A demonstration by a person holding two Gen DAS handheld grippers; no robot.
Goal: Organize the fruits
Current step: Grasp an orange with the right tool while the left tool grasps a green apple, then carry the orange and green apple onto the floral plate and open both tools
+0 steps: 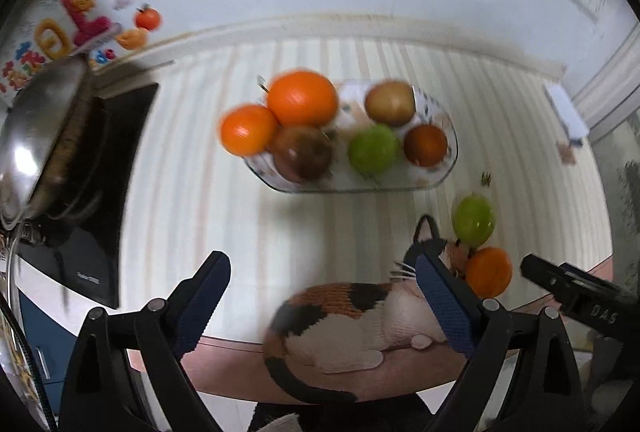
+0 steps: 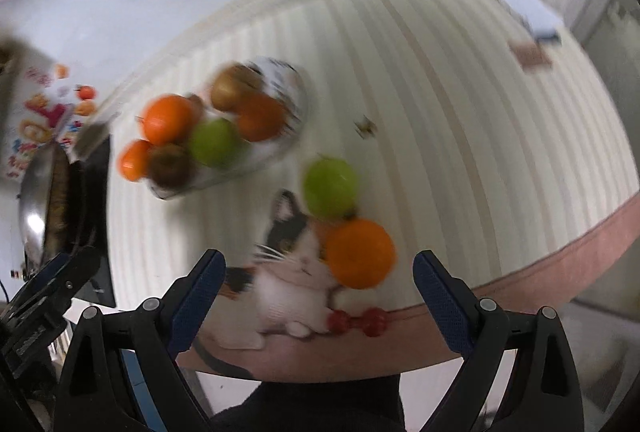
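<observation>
Beside blurred tray (image 1: 448, 168): green apple (image 1: 473, 220), orange (image 1: 489, 271); probably touching.

the left gripper (image 1: 322, 296) has black angular plastic fingers (image 1: 200, 296) lined with dark blue textured pads and round silver screws at the pivots; the right gripper (image 2: 320, 292) looks identical.

Six fruits fill the glass dish (image 1: 448, 168); a green apple (image 1: 473, 220) and an orange (image 1: 489, 271) sit touching nearby.
</observation>
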